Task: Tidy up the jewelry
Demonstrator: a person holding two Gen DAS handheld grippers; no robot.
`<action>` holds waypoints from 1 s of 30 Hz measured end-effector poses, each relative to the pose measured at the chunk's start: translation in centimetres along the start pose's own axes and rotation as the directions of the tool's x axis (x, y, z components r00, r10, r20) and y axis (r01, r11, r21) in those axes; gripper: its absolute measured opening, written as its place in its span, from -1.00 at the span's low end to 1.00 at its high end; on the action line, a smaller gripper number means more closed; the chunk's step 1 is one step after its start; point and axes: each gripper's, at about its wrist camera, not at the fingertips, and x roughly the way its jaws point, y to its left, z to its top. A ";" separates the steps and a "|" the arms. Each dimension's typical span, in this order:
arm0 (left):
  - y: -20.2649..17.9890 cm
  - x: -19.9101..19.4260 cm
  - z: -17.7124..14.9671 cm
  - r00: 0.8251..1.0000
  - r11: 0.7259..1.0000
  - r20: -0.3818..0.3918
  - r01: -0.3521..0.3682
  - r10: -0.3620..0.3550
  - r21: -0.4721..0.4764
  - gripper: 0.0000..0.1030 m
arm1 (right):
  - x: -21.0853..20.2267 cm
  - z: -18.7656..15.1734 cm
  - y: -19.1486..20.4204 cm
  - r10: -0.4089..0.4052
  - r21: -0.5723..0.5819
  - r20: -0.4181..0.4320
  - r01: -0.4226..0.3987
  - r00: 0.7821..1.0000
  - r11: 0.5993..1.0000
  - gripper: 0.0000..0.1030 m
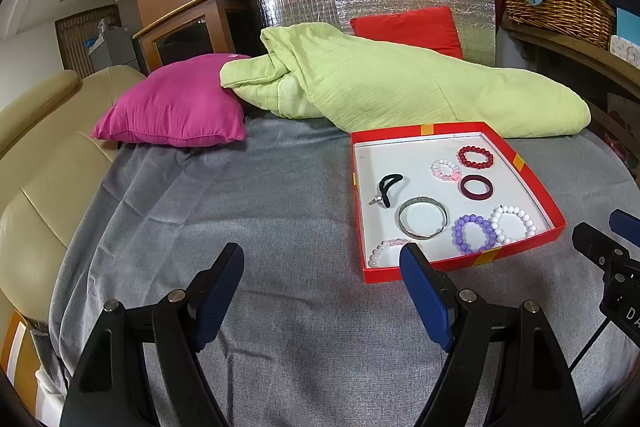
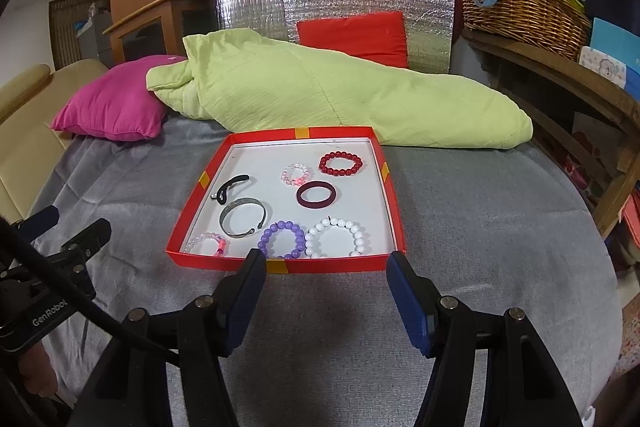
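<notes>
Grey cloth (image 2: pixel 480 227) carries red tray (image 2: pixel 394 211), green quilt (image 2: pixel 320 95) behind.

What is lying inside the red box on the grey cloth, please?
The red box holds a red bead bracelet, dark bangle, metal cuff, black hair tie, and purple, white and two pinkish bracelets. The near wall hides their edges.

Colours showing in the tray and around it

The tray (image 2: pixel 394 211) is showing red walls with yellow tape patches and a white floor; bracelets are lying red (image 2: pixel 341 163), purple (image 2: pixel 281 239), white (image 2: pixel 337 238), maroon (image 2: pixel 316 195) and silver (image 2: pixel 242 217); the cloth (image 2: pixel 480 227) is looking grey; the blanket (image 2: pixel 320 99) pale green; one pillow (image 2: pixel 112 111) magenta; finger pads (image 2: pixel 406 297) blue.
</notes>
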 end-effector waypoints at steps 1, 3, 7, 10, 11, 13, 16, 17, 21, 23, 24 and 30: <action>0.0 0.0 0.0 1.000 1.000 0.000 0.001 -0.001 0.000 0.57 | 0.0 0.0 0.0 -0.001 -0.001 0.001 0.001 1.000 1.000 0.29; 0.0 0.0 0.0 1.000 1.000 0.001 0.001 -0.001 0.001 0.57 | 0.0 0.0 0.2 0.000 -0.004 0.001 0.000 1.000 1.000 0.29; 0.2 -0.1 0.0 1.000 1.000 0.002 0.000 0.000 -0.003 0.57 | 0.0 -0.1 0.5 0.000 -0.011 0.002 0.000 1.000 1.000 0.29; 0.4 -0.1 0.0 1.000 1.000 0.002 0.002 -0.002 -0.008 0.57 | 0.0 -0.1 0.6 0.001 -0.008 0.001 -0.001 1.000 1.000 0.29; 0.4 -0.1 0.0 1.000 1.000 0.003 0.000 0.000 -0.008 0.57 | 0.0 -0.1 0.7 0.001 -0.008 0.001 -0.001 1.000 1.000 0.29; 0.5 -0.2 0.0 1.000 1.000 0.003 0.000 0.000 -0.008 0.57 | 0.0 -0.1 0.7 0.000 -0.008 0.002 0.000 1.000 1.000 0.29; 0.6 -0.2 0.0 1.000 1.000 0.004 0.000 0.000 -0.010 0.57 | 0.0 -0.1 0.9 0.004 -0.008 0.002 -0.004 1.000 1.000 0.29; 0.6 -0.2 0.0 1.000 1.000 0.004 0.000 0.000 -0.010 0.57 | -0.1 -0.1 0.9 0.004 -0.009 0.002 -0.004 1.000 1.000 0.29; 0.6 -0.2 0.0 1.000 1.000 0.004 -0.001 0.001 -0.010 0.57 | 0.0 -0.1 1.2 0.004 -0.014 0.004 -0.004 1.000 1.000 0.29; 0.6 -0.3 0.0 1.000 1.000 0.004 -0.003 0.003 -0.010 0.57 | 0.0 -0.1 1.2 0.004 -0.013 0.003 -0.003 1.000 1.000 0.29; 0.6 -0.2 0.0 1.000 1.000 0.004 -0.002 0.002 -0.010 0.57 | 0.0 -0.1 1.2 0.003 -0.012 0.003 -0.003 1.000 1.000 0.29; 0.6 -0.3 0.0 1.000 1.000 0.004 -0.001 0.001 -0.010 0.57 | 0.1 -0.1 0.9 0.000 -0.012 0.003 0.000 1.000 1.000 0.29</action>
